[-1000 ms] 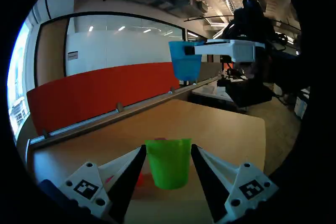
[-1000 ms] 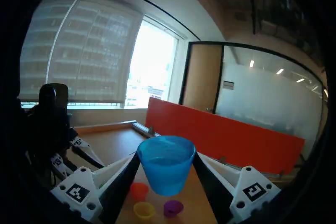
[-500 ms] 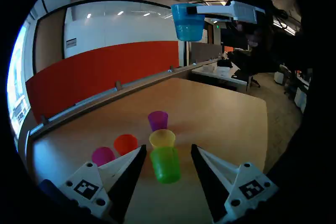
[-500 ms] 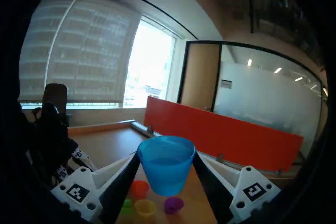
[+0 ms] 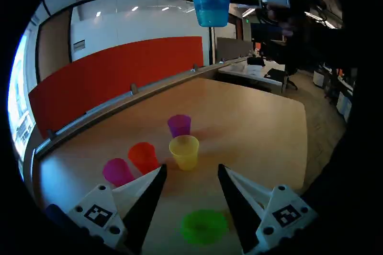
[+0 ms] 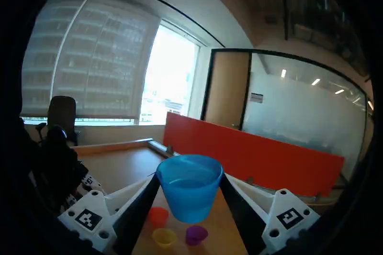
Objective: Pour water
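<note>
Table (image 5: pixel 258 130) wide, wood. My right gripper (image 6: pixel 189 178) is held high above it, both fingers clamped on the blue cup (image 6: pixel 189 197), which is upright and part full of water. My left gripper (image 5: pixel 190 171) is low over the table with its fingers apart, gripping nothing. The green cup (image 5: pixel 204 226) stands on the table between them, a gap on each side.

Risks, as I judge them:
- Blue cup is well above and apart from the green one, so a pour from this height would splash or miss. Needs lowering and lining up first.
- Green cup is light and unheld, so the stream or a knock from a finger could tip it.
- A tilt too quick dumps it all.

Around: orange partition (image 5: pixel 119 73) along the far table edge, clear of the work. Yellow cup (image 5: pixel 184 151), orange cup (image 5: pixel 143 157), pink cup (image 5: pixel 118 171) and purple cup (image 5: pixel 179 125) cluster just beyond the green one. They sit under the likely path down and could catch stray water.
</note>
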Available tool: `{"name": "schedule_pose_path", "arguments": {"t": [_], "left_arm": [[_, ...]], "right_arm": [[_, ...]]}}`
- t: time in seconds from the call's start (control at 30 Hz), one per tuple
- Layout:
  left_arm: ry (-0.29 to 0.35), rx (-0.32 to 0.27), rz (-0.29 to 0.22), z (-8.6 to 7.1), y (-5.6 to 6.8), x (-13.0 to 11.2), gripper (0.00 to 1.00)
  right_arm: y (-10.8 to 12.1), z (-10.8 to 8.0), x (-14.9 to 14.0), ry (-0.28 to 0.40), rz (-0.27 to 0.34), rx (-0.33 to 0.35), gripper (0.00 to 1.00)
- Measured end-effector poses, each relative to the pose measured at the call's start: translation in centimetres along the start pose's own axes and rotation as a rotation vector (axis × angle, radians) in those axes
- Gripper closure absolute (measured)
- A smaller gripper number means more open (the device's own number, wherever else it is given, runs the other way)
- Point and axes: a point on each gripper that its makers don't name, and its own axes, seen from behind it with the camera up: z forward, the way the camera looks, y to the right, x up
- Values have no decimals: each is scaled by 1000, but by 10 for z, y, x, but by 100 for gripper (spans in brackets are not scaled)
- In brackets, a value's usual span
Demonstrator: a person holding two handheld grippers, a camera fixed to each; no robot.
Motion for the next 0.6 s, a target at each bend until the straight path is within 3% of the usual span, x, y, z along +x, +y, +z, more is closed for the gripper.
{"name": "schedule_pose_path", "arguments": {"t": [0.2, 0.6], "left_arm": [[-47, -4, 18, -3, 3, -21, 22], [-51, 32, -18, -11, -5, -30, 22]], "right_arm": [[1, 0, -1, 1, 2, -3, 9], [-3, 4, -1, 4, 4, 4, 9]]}}
